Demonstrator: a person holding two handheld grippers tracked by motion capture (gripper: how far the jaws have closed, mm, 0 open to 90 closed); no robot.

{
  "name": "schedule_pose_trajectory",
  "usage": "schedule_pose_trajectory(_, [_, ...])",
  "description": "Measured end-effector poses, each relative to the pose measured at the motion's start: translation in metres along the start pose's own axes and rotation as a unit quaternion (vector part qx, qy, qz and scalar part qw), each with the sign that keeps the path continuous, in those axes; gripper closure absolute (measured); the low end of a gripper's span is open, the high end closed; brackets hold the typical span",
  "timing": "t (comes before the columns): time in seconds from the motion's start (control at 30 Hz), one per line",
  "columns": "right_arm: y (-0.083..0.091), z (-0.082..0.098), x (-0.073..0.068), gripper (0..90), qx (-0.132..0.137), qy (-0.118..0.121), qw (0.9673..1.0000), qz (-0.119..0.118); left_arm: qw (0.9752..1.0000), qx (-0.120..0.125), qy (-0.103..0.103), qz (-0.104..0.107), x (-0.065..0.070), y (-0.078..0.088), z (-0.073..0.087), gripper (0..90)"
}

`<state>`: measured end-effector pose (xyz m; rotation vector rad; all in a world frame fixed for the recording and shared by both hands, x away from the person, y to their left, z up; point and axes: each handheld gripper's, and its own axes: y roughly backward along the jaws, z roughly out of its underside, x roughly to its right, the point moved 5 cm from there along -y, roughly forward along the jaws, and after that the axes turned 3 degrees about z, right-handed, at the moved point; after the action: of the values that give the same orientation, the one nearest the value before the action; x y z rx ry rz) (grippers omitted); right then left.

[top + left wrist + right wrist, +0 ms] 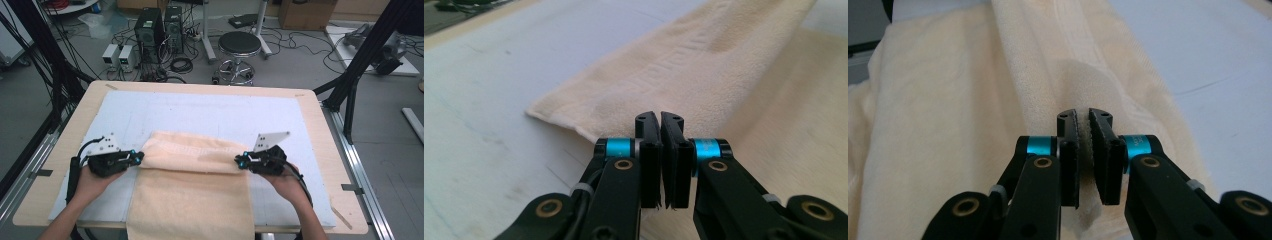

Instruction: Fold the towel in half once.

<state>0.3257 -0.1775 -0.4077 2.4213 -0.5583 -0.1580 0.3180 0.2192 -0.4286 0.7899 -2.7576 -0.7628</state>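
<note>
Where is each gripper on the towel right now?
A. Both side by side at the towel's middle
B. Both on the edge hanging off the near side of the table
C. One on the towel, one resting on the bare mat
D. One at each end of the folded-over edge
D: in the high view the left gripper and right gripper pinch opposite ends of the towel fold, jaws shut on cloth.

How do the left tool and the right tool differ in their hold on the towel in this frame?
The left tool pinches the towel at its left edge; the right tool pinches the opposite edge. In the left gripper view the jaws stand almost flush; in the right gripper view towel cloth bulges between jaws set slightly apart. Both are shut on the folded-over layer.
</note>
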Motion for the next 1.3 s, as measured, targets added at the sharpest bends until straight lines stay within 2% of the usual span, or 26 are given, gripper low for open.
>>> schedule_pose_trajectory(0.07, [-0.005, 0.013, -0.009, 81.6, -0.007, -0.005, 1.0, -0.004, 0.9999, -0.014, 0.002, 0.009, 0.007, -0.001, 0.012, 85.8])
schedule_pose_trajectory(0.13, [-0.01, 0.027, -0.017, 79.0, -0.01, -0.024, 0.9995, -0.016, 0.9994, -0.026, 0.004, 0.021, 0.011, -0.003, 0.02, 84.2])
schedule_pose_trajectory(0.17, [-0.013, 0.033, -0.018, 76.5, -0.022, -0.025, 0.9993, -0.017, 0.999, -0.033, 0.006, 0.029, 0.012, -0.005, 0.023, 81.8])
schedule_pose_trajectory(0.2, [-0.016, 0.038, -0.018, 71.4, -0.033, -0.029, 0.9989, -0.016, 0.9987, -0.04, 0.005, 0.032, 0.012, -0.005, 0.025, 75.7])
schedule_pose_trajectory(0.3, [-0.017, 0.044, -0.015, 58.7, -0.036, -0.046, 0.9978, -0.031, 0.9982, -0.039, 0.003, 0.045, 0.013, -0.004, 0.023, 64.4])
schedule_pose_trajectory(0.37, [-0.015, 0.041, -0.012, 54.5, -0.029, -0.048, 0.9977, -0.039, 0.998, -0.033, -0.003, 0.053, 0.011, 0.0, 0.017, 63.2])
schedule_pose_trajectory(0.4, [-0.012, 0.039, -0.009, 52.1, -0.023, -0.052, 0.9978, -0.035, 0.9982, -0.027, -0.005, 0.053, 0.009, 0.001, 0.013, 62.4])
schedule_pose_trajectory(0.53, [-0.005, 0.028, 0.009, 48.2, -0.008, -0.053, 0.9985, -0.01, 0.999, -0.009, -0.002, 0.044, -0.001, -0.001, -0.001, 57.4])
schedule_pose_trajectory(0.6, [-0.007, 0.025, 0.021, 47.9, -0.014, -0.059, 0.9981, 0.011, 0.9992, -0.006, 0.011, 0.038, -0.009, -0.006, -0.007, 55.6])
schedule_pose_trajectory(0.73, [-0.018, 0.024, 0.047, 45.8, -0.018, -0.074, 0.9958, 0.051, 0.9991, -0.014, 0.04, 0.005, -0.033, -0.022, -0.009, 54.0])
schedule_pose_trajectory(0.83, [-0.03, 0.029, 0.061, 42.9, -0.018, -0.09, 0.9939, 0.062, 0.9974, -0.028, 0.063, -0.023, -0.054, -0.039, -0.003, 50.7])
schedule_pose_trajectory(0.93, [-0.041, 0.034, 0.073, 43.6, -0.023, -0.098, 0.9919, 0.077, 0.9953, -0.053, 0.073, -0.037, -0.066, -0.052, 0.002, 50.8])
schedule_pose_trajectory(1.0, [-0.046, 0.037, 0.078, 43.7, -0.039, -0.098, 0.9902, 0.091, 0.9942, -0.068, 0.075, -0.037, -0.069, -0.06, 0.002, 51.1])
schedule_pose_trajectory(1.03, [-0.048, 0.038, 0.08, 44.4, -0.047, -0.102, 0.9893, 0.094, 0.9932, -0.079, 0.08, -0.031, -0.071, -0.064, 0.001, 51.1])
schedule_pose_trajectory(1.13, [-0.055, 0.039, 0.086, 46.8, -0.065, -0.106, 0.9878, 0.093, 0.9918, -0.091, 0.084, -0.032, -0.074, -0.071, 0.0, 51.6])
schedule_pose_trajectory(1.17, [-0.057, 0.038, 0.087, 49.8, -0.066, -0.104, 0.9877, 0.096, 0.9904, -0.105, 0.084, -0.033, -0.075, -0.074, 0.001, 52.6])
schedule_pose_trajectory(1.23, [-0.059, 0.037, 0.088, 55.9, -0.072, -0.099, 0.9873, 0.101, 0.9903, -0.107, 0.078, -0.041, -0.075, -0.075, 0.001, 55.4])
schedule_pose_trajectory(1.27, [-0.059, 0.036, 0.088, 64.4, -0.075, -0.098, 0.9869, 0.104, 0.9902, -0.108, 0.078, -0.041, -0.076, -0.075, 0.001, 58.4])
schedule_pose_trajectory(1.3, [-0.06, 0.036, 0.087, 69.2, -0.078, -0.1, 0.9879, 0.089, 0.9902, -0.107, 0.079, -0.042, -0.076, -0.075, 0.001, 60.3])
